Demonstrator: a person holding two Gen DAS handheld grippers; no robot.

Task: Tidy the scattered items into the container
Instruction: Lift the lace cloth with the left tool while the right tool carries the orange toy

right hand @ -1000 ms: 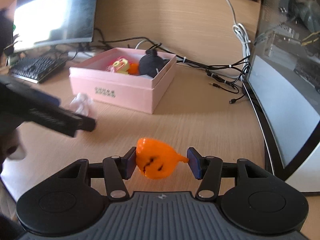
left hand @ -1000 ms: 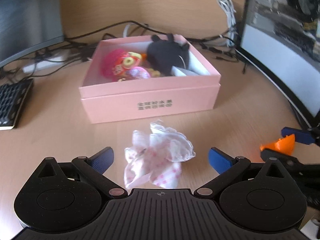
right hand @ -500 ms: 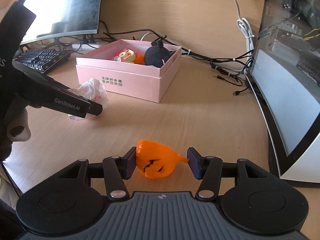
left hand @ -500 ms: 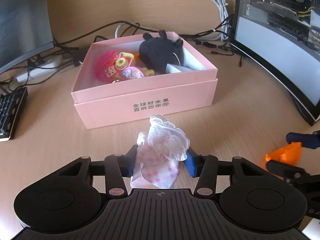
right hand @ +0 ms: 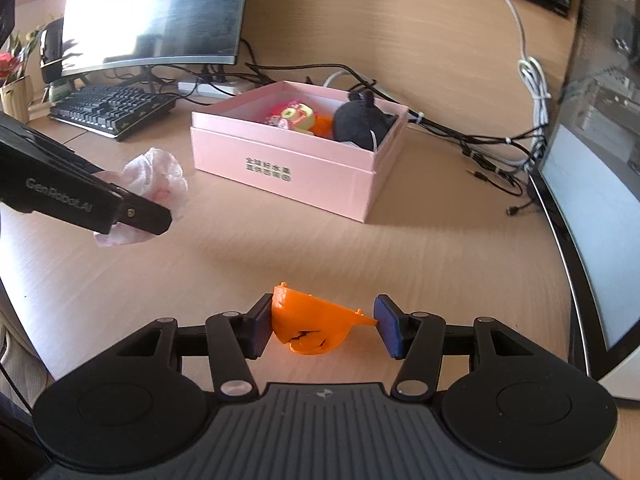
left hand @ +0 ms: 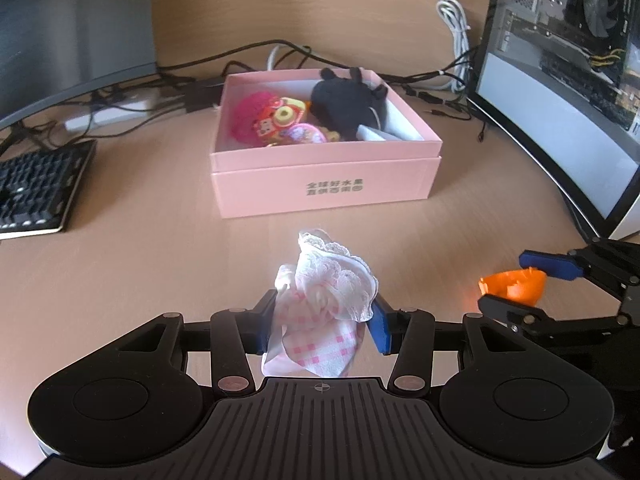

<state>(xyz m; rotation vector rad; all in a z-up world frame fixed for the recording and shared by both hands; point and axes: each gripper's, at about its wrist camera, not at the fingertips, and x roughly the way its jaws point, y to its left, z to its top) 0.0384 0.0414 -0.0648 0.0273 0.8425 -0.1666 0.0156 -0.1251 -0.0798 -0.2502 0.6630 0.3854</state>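
The left tongs (left hand: 325, 322) are clamped on a crumpled lace-edged cloth (left hand: 326, 312), held above the surface (left hand: 140, 248) just near of the pink box (left hand: 326, 190). The right tongs (right hand: 323, 326) are closed on an orange toy (right hand: 316, 326), whose thin tip alone meets the right pad. The toy could be twisted loose there. The cloth's hanging corner could be snagged on the near box wall.
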